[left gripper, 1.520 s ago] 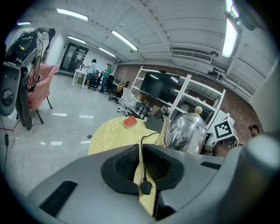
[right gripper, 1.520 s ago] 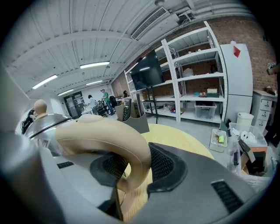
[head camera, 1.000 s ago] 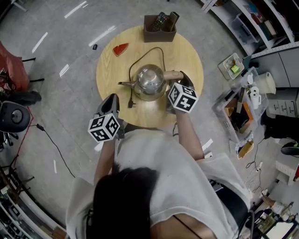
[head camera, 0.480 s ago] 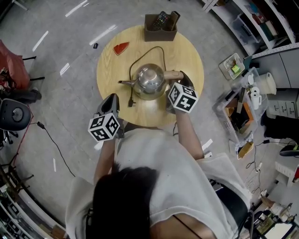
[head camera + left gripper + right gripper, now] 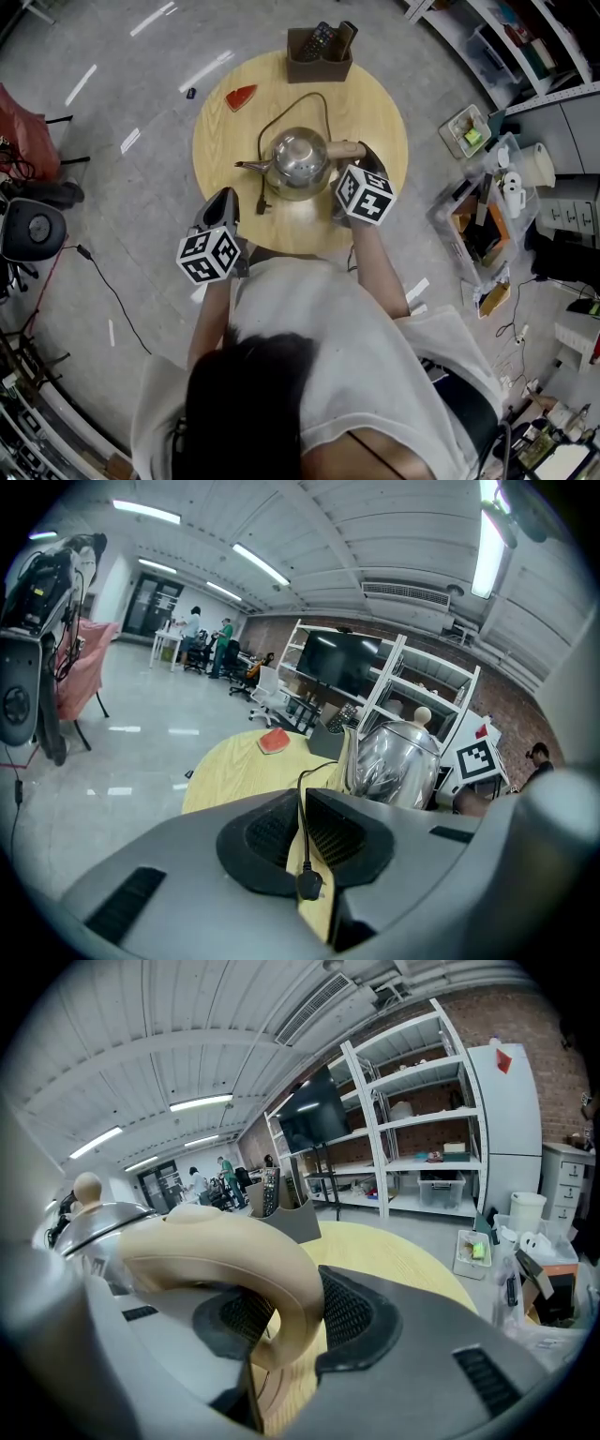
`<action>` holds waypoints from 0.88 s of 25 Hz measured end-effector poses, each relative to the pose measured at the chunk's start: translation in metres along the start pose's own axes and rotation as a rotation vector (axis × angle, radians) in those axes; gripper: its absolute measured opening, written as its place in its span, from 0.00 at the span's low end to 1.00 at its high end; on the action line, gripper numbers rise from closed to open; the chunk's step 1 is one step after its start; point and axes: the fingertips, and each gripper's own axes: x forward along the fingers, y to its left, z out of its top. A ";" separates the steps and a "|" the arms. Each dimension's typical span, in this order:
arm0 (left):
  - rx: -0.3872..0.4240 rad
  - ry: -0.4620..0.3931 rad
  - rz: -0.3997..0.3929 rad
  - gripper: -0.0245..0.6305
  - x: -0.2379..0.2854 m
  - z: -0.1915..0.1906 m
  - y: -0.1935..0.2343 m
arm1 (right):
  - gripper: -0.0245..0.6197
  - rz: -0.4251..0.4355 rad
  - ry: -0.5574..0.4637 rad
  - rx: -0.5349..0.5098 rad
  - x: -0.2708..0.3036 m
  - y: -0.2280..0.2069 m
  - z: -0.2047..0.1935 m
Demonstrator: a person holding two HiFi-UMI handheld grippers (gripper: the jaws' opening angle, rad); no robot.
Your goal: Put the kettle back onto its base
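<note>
Between fingers of right gripper [image 5: 281,1321]: kettle [image 5: 300,159] handle [image 5: 225,1251], fingers squeezing it on both sides. Kettle body lying left of those fingers, long way running left to spout. Kettle resting over base [image 5: 302,195]; cannot tell if fully down. Left gripper [image 5: 302,827] waiting well apart from kettle, fingers almost together, holding nothing.

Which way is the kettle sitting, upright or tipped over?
Upright: the kettle stands with its knob on top.

No letters, numbers, brands or signs legible in any view. Left cube [image 5: 208,256] and right cube [image 5: 366,195] carry only black-and-white square code patterns. Remotes [image 5: 324,41] at the tabletop's far edge: print too small to read.
</note>
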 end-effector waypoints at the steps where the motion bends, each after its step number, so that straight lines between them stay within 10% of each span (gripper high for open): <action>1: 0.001 0.001 -0.002 0.11 0.001 0.000 -0.001 | 0.26 0.000 0.000 0.001 0.000 0.000 0.000; 22: 0.018 0.005 0.004 0.11 0.002 -0.002 -0.004 | 0.26 -0.010 -0.024 0.051 0.001 -0.004 -0.003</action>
